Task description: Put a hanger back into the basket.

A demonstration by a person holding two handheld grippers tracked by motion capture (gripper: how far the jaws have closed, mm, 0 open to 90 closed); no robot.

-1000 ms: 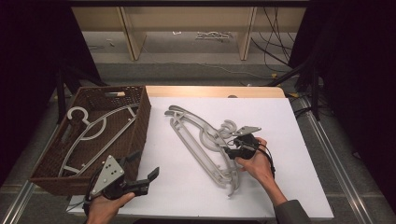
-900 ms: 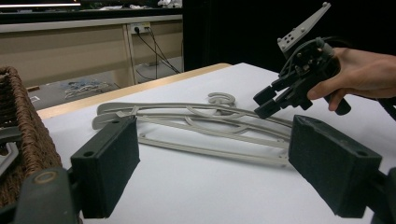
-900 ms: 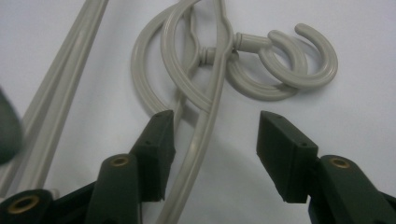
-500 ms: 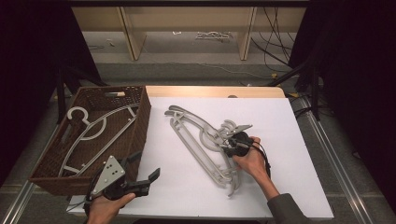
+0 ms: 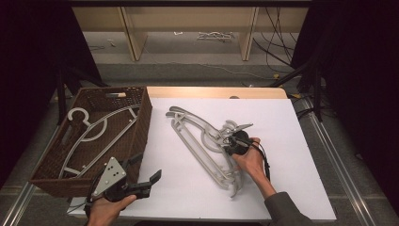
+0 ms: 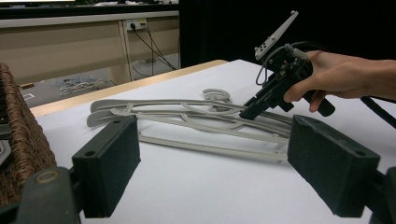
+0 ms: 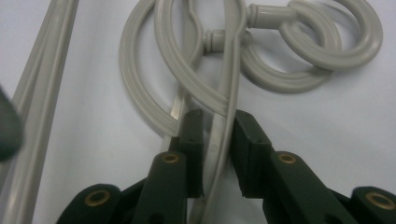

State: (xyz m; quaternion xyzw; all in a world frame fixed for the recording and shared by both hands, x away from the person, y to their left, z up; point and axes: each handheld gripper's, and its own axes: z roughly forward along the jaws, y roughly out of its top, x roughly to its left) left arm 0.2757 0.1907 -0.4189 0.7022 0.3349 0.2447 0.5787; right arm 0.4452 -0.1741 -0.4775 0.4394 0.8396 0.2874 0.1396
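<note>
At the left of the high view we see a brown wicker basket (image 5: 141, 117) on the table edge, and 1 grey hanger (image 5: 94, 129) lies inside it. Just in front of the basket, near its front right corner, the left hand (image 5: 106, 209) holds the left gripper (image 5: 143, 170) low over the white table (image 5: 291, 122). Its jaws stand wide apart and we see nothing between them; in the left gripper view the 2 black pads (image 6: 112, 168) frame only the bare white surface.

In the middle of the table lies a stack of grey plastic hangers (image 5: 202, 141), flat, running from the far left to the near right, with the hooks (image 5: 233, 126) turned to the right side. The stack is well apart from the basket.

Further right, the right hand (image 5: 251, 160) holds the right gripper (image 5: 230, 143), which points down onto the stack near the hooks. Its jaws have just been closing, and a thin grey bar of the top hanger (image 7: 219, 135) stands between them. In the right gripper view the 2 pads (image 7: 194, 149) sit close on both sides of this bar, nearly shut, and seem to press it. The 2 curled hooks (image 7: 308, 42) lie just beyond the pads.
</note>
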